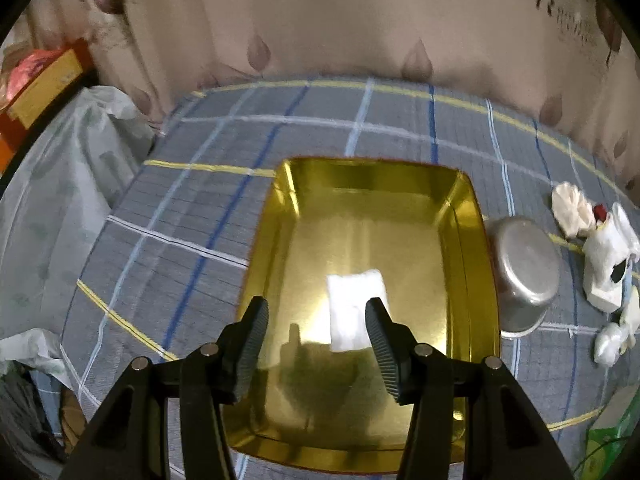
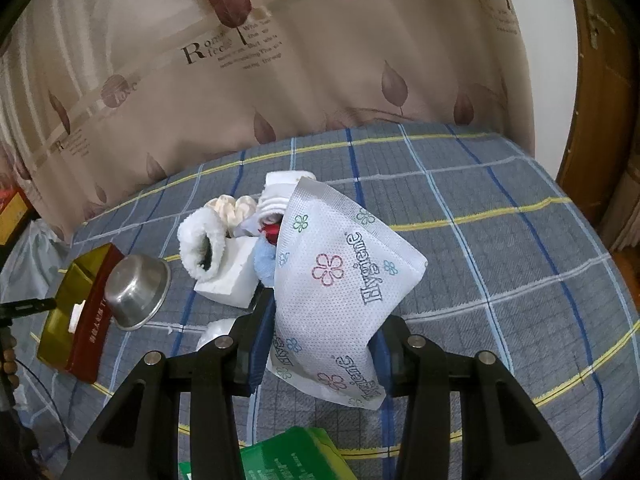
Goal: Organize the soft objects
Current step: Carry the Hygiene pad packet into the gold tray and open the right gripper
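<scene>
A gold tray (image 1: 276, 224) lies on the plaid bed, and a white folded pad (image 1: 352, 304) lies inside it. My left gripper (image 1: 316, 344) hovers open and empty over the tray's near end. My right gripper (image 2: 320, 340) is shut on a white Hygiene tissue pack (image 2: 340, 280) and holds it above the bed. Behind the pack is a pile of soft things: a fluffy white sock (image 2: 196, 248), a white foam block (image 2: 232, 276), a blue cloth (image 2: 264, 264) and cream fabric (image 2: 232, 206). The pile also shows in the left wrist view (image 1: 604, 256). The tray (image 2: 86, 308) shows at the left in the right wrist view.
An upturned steel bowl (image 1: 524, 272) sits between the tray and the pile; it also shows in the right wrist view (image 2: 136, 292). A green packet (image 2: 280, 460) lies at the near edge. A curtain (image 2: 320, 60) hangs behind the bed. Plastic bags (image 1: 60, 184) lie at the left.
</scene>
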Demonstrator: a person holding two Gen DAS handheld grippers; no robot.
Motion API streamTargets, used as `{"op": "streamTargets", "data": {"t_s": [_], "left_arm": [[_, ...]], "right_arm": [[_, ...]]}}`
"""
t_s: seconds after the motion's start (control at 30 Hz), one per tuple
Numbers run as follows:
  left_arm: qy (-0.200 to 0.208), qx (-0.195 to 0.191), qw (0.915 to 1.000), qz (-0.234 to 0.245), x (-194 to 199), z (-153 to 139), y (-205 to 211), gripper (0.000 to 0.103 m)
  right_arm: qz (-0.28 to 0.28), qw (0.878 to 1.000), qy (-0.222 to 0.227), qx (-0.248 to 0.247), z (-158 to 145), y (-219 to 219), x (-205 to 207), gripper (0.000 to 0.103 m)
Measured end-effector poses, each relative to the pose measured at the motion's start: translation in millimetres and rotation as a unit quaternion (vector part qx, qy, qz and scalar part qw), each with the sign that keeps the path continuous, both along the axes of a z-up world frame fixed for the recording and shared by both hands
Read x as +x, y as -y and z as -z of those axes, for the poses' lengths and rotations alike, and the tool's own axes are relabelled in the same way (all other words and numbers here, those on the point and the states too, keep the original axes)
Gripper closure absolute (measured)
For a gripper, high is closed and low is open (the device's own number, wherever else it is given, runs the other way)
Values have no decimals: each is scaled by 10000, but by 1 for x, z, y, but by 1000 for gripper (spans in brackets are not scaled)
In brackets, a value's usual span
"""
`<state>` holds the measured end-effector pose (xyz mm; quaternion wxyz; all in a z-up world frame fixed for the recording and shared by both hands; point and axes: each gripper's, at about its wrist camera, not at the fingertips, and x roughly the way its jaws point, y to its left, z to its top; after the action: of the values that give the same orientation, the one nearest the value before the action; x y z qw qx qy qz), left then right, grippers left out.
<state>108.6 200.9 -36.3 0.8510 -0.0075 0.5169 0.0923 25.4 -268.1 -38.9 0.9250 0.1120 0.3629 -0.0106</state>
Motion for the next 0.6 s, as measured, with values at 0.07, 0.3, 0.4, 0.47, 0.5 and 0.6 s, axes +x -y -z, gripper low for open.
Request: {"op": "streamTargets", "data": {"t_s": [0.07, 0.3, 0.4, 0.47, 0.5, 0.6], "left_arm": [[189, -96, 9998, -66, -9, -5, -10, 51], [192, -469, 9976, -464, -29, 3, -54, 51], [159, -503, 9960, -722, -37, 6, -76, 51], [223, -434, 9955, -806, -43, 6, -83, 51], [247, -390, 9955, -826, -44, 5, -86, 51], [276, -355, 9953, -861, -48, 7, -92, 51]], "right_arm": [[-67, 9999, 102, -75, -4, -6, -1, 62], [-506, 9973, 154, -516, -14, -47, 5, 62], [-815, 9949, 62, -593, -17, -70, 14, 62], [-1050, 9924, 34, -645, -20, -89, 21, 62], [-1170, 9909, 30, -667, -22, -99, 24, 62], [-1520, 9857, 11, -732, -26, -131, 32, 62]]}}
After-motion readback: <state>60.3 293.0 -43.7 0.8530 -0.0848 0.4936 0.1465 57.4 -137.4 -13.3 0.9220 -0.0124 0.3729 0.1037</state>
